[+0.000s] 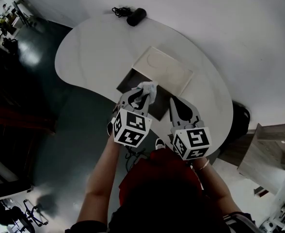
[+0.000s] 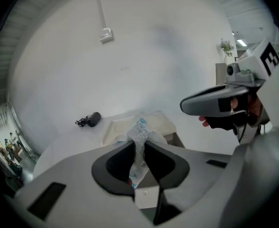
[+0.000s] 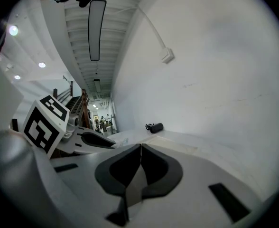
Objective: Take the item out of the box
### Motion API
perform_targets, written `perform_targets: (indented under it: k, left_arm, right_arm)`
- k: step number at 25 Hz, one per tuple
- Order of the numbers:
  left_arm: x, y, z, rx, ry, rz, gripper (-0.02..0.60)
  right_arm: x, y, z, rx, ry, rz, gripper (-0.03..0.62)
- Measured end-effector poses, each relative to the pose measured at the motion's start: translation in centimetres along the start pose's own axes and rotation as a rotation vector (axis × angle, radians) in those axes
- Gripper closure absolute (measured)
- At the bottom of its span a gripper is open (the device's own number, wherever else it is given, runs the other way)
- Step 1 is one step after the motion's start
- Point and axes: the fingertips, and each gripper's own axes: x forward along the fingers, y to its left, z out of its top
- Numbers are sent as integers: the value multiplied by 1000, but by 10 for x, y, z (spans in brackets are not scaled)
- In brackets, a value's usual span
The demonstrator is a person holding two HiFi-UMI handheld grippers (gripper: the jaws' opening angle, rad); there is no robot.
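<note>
Packet [image 2: 140,128]: crumpled, translucent white plastic with blue print.

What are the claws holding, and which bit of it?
The left gripper pinches a crinkly white packet around its middle; the right gripper is shut, holding nothing.

The print on the packet [image 2: 140,127] is too blurred to read. In the head view, the left gripper [image 1: 141,93] hides most of the inside of the dark box [image 1: 129,83]. The black object [image 1: 136,16] at the far edge of the table [image 1: 94,57] is too small to identify.
</note>
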Motion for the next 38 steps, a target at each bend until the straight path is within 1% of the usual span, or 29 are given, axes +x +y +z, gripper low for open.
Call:
perform_targets:
  k: [5,9,11,16,24,32,38]
  left_arm:
    - [-22,5,5,-148,-81,13,494]
    - [-41,10,8,-245,-155,33,494]
    - [-50,13,9,-280,-185,47,494]
    - [-72,20,12,-320,-251,95,494]
    - [-107,19,8,-389,-340,124,494]
    - [-143,22,2,-402,-391,149,494]
    - [-167,24,-5,-430,-426,163,494]
  right_arm:
    - [-6,6,5,-6,-15,2,579]
    - [-11,12,5,-10,-22,3,579]
    - [-13,17,6,-11,-24,5,579]
    - [-19,34,10,-27,-39,26,579]
    - [-33,53,15,-49,-69,37,579]
    - [-44,68,21,-64,-94,26,579]
    - [-54,78,24,-82,-108,13,579]
